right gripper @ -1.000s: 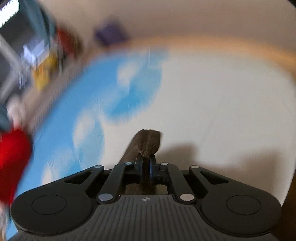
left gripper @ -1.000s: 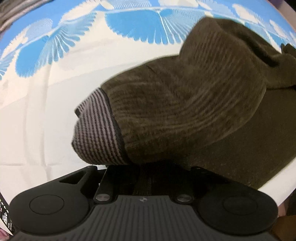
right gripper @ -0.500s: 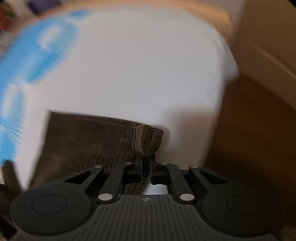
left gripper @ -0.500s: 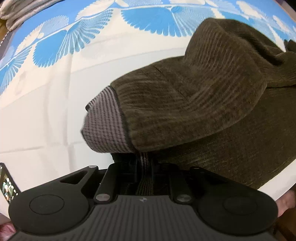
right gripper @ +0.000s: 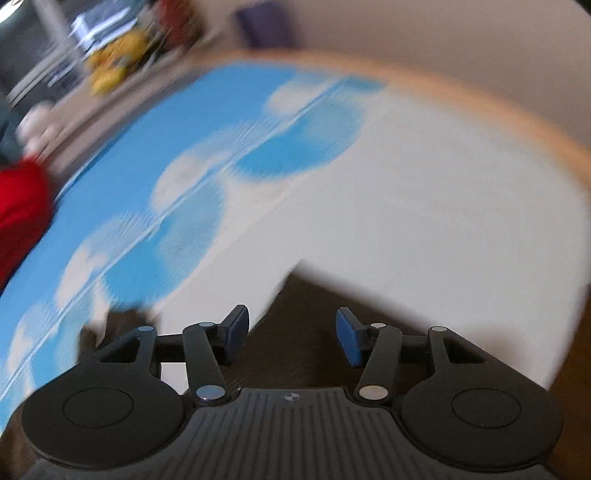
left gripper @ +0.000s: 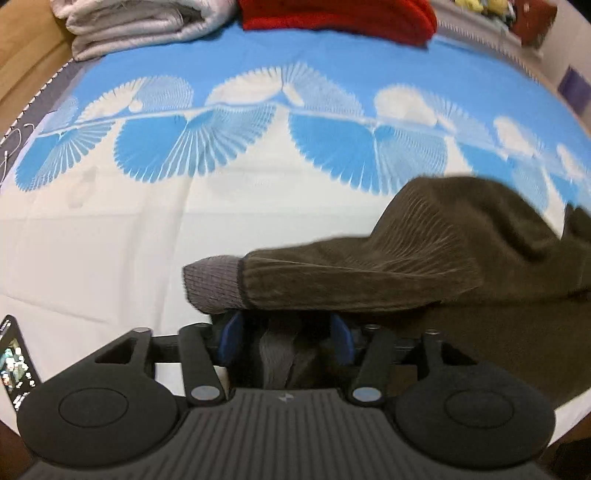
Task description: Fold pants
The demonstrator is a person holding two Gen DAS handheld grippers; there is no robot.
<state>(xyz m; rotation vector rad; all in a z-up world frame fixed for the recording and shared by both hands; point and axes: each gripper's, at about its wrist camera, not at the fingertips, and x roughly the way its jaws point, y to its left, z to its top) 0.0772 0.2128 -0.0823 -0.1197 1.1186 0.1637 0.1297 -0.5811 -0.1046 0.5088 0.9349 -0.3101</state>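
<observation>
Dark brown corduroy pants with a grey ribbed cuff lie folded on the blue-and-white bed sheet. My left gripper is open, its blue pads apart, with the cuff fabric lying loose between and over them. My right gripper is open and empty, just above a flat brown part of the pants. The right wrist view is blurred.
Folded grey-white bedding and a red garment lie at the far edge of the bed. The red garment also shows in the right wrist view. A phone lies at the near left. The wooden bed edge curves on the right.
Both grippers have opened and let go of the pants. The folded leg has dropped lower onto the bed. The right gripper has swung back toward the blue pattern.
</observation>
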